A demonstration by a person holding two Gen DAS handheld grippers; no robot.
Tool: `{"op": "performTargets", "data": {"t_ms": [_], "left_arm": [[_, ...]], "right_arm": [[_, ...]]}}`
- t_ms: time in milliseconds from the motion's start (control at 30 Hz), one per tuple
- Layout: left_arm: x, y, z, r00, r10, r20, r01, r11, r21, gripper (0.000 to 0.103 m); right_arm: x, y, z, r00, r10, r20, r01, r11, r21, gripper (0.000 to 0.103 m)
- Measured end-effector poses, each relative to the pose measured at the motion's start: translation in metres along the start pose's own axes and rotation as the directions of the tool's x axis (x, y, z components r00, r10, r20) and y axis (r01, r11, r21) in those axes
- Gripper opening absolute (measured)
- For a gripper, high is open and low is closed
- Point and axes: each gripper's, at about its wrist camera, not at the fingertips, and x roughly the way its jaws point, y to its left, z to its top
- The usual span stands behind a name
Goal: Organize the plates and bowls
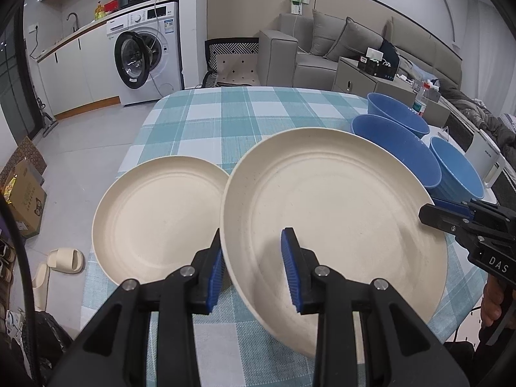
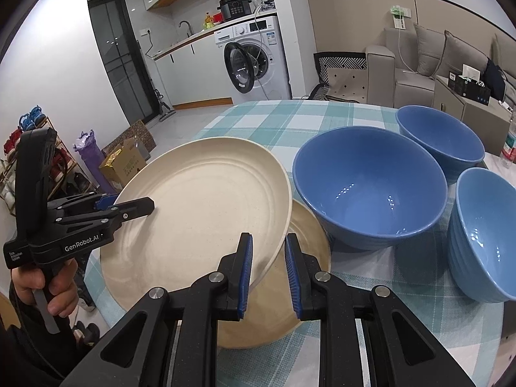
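Observation:
A cream plate (image 1: 338,219) is held tilted above the checked table (image 1: 225,119). My left gripper (image 1: 254,267) straddles its near rim with a wide gap between the pads. My right gripper (image 2: 267,271) straddles its opposite rim (image 2: 277,251), jaws also apart; it shows in the left wrist view (image 1: 451,219). A second cream plate (image 1: 158,219) lies flat to the left. In the right wrist view another cream plate (image 2: 300,277) lies under the lifted plate (image 2: 200,206). Three blue bowls (image 2: 371,187) (image 2: 438,138) (image 2: 483,235) stand at the right.
The table's left edge drops to a tiled floor with slippers (image 1: 64,258) and cardboard boxes (image 1: 25,193). A washing machine (image 1: 145,54) and a grey sofa (image 1: 338,51) stand beyond the table. A plastic bottle (image 1: 421,101) stands behind the bowls.

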Motion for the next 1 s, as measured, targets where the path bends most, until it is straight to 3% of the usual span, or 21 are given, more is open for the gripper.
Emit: {"op": "performTargets", "data": {"t_ms": [600, 1000], "left_arm": [[0.016, -0.004, -0.005, 0.999, 0.014, -0.028, -0.014, 1.0, 0.024, 0.034], [0.03, -0.014, -0.011, 0.998, 0.02, -0.065, -0.016, 0.998, 0.053, 0.034]], "right_arm": [[0.024, -0.008, -0.01, 0.999, 0.006, -0.054, -0.005, 1.0, 0.017, 0.023], [0.036, -0.012, -0.014, 0.994, -0.033, -0.103, 0.035, 0.999, 0.019, 0.023]]}}
